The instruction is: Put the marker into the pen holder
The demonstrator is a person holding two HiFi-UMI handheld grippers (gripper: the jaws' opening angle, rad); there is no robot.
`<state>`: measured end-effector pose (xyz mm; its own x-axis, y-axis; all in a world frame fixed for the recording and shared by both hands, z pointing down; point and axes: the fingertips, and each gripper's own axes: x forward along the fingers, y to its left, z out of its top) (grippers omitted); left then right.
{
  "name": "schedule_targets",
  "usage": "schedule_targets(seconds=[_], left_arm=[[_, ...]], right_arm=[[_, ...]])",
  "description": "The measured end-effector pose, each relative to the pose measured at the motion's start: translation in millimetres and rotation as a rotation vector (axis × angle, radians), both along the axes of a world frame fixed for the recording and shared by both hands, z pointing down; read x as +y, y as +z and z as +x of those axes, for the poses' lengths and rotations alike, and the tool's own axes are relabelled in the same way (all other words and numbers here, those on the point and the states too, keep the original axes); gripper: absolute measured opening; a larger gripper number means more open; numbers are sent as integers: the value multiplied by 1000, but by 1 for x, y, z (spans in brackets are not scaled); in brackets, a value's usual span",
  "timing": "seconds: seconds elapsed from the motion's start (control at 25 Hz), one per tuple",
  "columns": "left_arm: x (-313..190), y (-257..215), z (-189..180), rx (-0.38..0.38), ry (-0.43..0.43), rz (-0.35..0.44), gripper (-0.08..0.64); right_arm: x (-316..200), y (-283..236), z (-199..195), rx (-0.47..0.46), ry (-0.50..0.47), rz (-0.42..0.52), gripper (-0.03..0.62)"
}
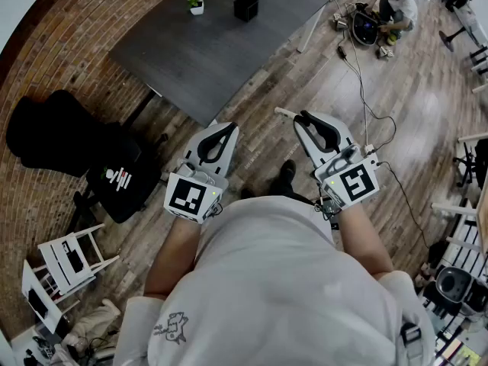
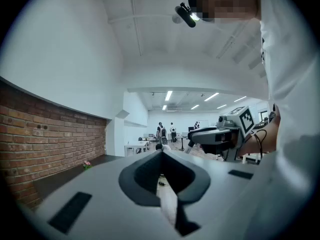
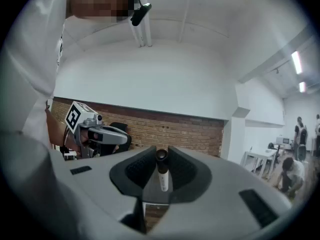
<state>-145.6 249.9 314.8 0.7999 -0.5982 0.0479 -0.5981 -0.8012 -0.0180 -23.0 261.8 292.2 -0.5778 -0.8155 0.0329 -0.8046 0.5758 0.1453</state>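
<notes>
A black cube-shaped pen holder [image 1: 245,8] stands near the far edge of a dark table [image 1: 198,59]. My right gripper [image 1: 303,117] is held over the wooden floor, well short of the table, shut on a white marker [image 3: 161,173] with a black cap. The marker's [image 1: 284,112] white end sticks out to the left of the jaws. My left gripper [image 1: 231,126] hangs beside it at the same height, its jaw tips together [image 2: 160,153] and nothing between them. Each gripper view shows the other gripper: the right gripper [image 2: 220,134] and the left gripper [image 3: 95,131].
A small pot of pink flowers [image 1: 196,2] shares the table with the holder. A black chair [image 1: 53,132] stands by the brick wall at left, white stools [image 1: 72,258] below it. A person [image 1: 393,10] sits on the floor at far right among cables [image 1: 358,67].
</notes>
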Motion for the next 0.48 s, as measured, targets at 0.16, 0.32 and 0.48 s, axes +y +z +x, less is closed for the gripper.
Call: schedule_targets(seconds=[0.16,0.32,0.48], left_arm=[[-6,-2,9,9,-10,-2,11],[-13,3,15,2,-18,-16,11],[-24,8,25,5,-31,-36,11]], right_arm=[[-5,-1,9,-5,-8,0,78],[-12,0,16,-6,-15,-6,78],[-22,1,28,-13,-21,-9,78]])
